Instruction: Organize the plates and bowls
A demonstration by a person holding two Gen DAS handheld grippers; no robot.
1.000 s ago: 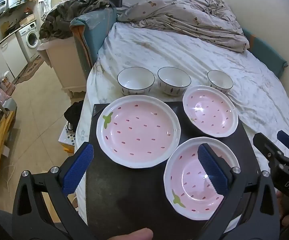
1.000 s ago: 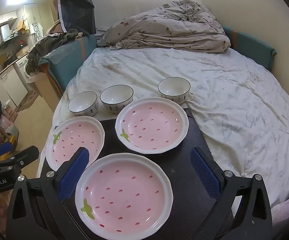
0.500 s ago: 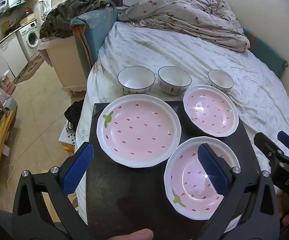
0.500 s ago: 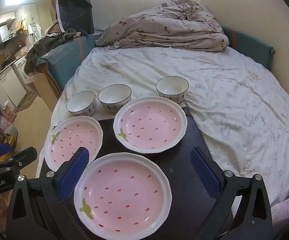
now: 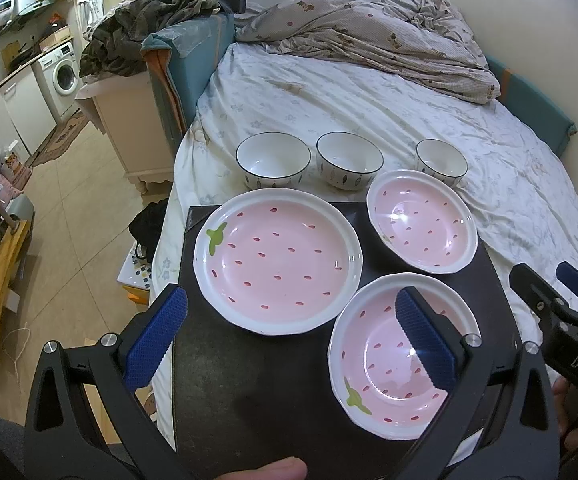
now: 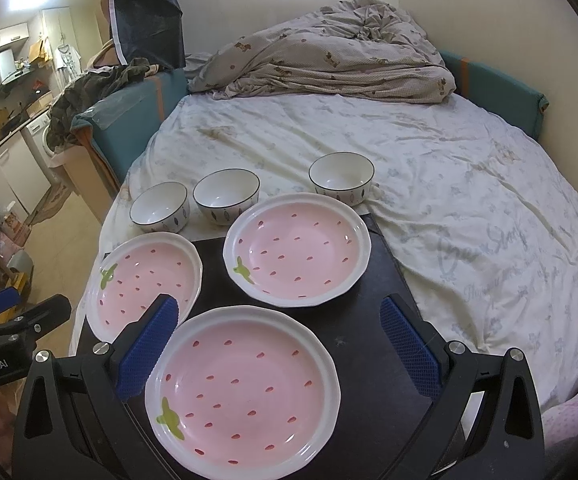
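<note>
Three pink strawberry plates lie on a black board [image 5: 249, 396] on the bed: a left plate [image 5: 277, 264], a far right plate [image 5: 423, 220] and a near right plate [image 5: 393, 356]. Three white bowls stand behind them on the sheet: left bowl [image 5: 273, 162], middle bowl [image 5: 349, 162], right bowl [image 5: 441, 162]. My left gripper [image 5: 291, 336] is open and empty above the board's near part. My right gripper [image 6: 281, 344] is open and empty over the near plate [image 6: 243, 388]. In the right wrist view the other plates [image 6: 149, 280] [image 6: 297, 248] and bowls [image 6: 160, 207] [image 6: 227, 196] [image 6: 341, 178] also show.
A crumpled duvet [image 5: 369, 40] lies at the far end of the bed. A teal headboard cushion [image 5: 185, 64] with clothes stands at the left. The floor [image 5: 69, 232] drops off left of the board. The board's right edge meets the white sheet [image 6: 489, 220].
Both grippers have drifted very slightly; the plates and bowls have not moved. Both grippers stay open.
</note>
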